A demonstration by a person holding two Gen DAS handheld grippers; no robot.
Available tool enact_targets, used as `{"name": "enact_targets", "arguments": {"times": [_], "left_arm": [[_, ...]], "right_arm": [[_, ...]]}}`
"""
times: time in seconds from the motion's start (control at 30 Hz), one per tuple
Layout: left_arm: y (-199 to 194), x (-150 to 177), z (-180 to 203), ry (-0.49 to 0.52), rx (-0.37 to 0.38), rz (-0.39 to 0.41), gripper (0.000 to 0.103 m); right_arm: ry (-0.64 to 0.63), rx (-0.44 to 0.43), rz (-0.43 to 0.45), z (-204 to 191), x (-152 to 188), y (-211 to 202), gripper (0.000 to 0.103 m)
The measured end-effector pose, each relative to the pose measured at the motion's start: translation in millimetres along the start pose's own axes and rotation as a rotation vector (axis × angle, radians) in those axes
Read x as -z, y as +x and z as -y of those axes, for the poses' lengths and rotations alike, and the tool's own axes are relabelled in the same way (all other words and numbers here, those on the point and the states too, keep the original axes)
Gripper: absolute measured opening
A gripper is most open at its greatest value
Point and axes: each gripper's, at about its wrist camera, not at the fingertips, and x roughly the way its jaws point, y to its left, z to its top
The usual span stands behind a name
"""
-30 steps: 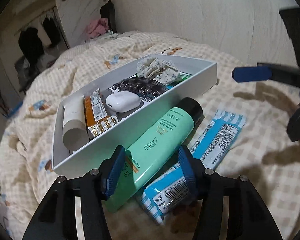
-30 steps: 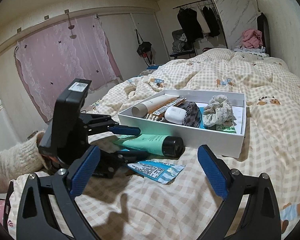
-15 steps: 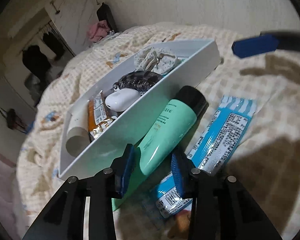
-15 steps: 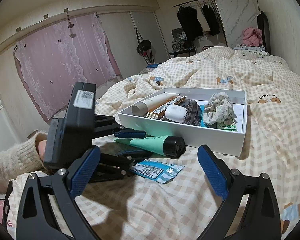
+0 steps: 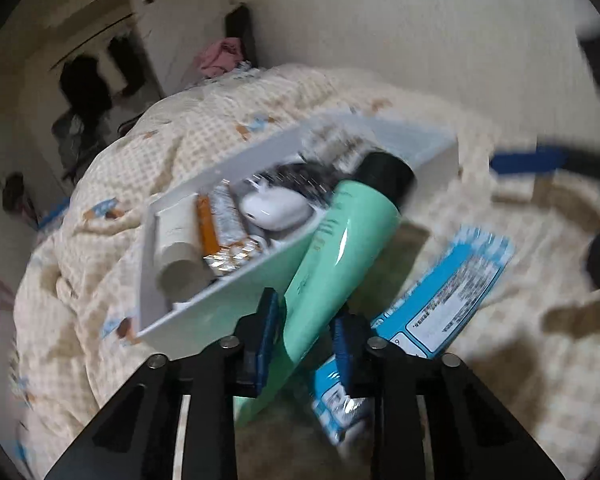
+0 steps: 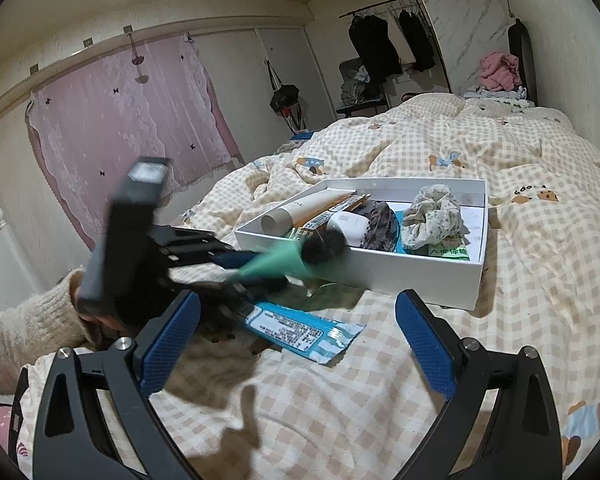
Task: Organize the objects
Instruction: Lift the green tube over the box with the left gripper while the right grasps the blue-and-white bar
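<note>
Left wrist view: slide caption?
Left tongs closing on green tube, raised over white box on checked quilt.

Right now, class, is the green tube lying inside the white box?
No: the green tube sits between the left claw's closing pads, raised outside the white box.

Open bedspread (image 6: pixel 380 380) lies before the white box (image 6: pixel 400 276); inside, only its far right corner is bare.

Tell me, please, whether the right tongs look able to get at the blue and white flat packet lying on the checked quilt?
Probably yes: the right tongs stand open right above the blue and white flat packet, whose near end lies bare; the left tongs gripping the green tube crowd its far end.
</note>
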Motion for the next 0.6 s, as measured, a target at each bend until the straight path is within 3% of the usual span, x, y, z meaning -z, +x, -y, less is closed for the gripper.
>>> {"name": "enact_targets", "arguments": {"times": [0.13,0.27,0.5,0.6], "left_arm": [[-32,3,-26,-0.138,0.102,0.067,0.015],[-57,17,-42,-0.189,0.143,0.116,0.012],[-78,31,-50,-0.215,0.161,0.134,0.012],[-83,30,-50,-0.232,0.171,0.148,0.012]], "right_arm": [[0.011,-0.008,0.015,3,-2,-4,0.098],[-0.024,-0.057,0.005,-2,-10,-4,0.096],[-0.283,-0.1,-0.235,-34,-21,34,0.084],[-0.424,-0.047,-0.349,-47,-14,58,0.08]]}}
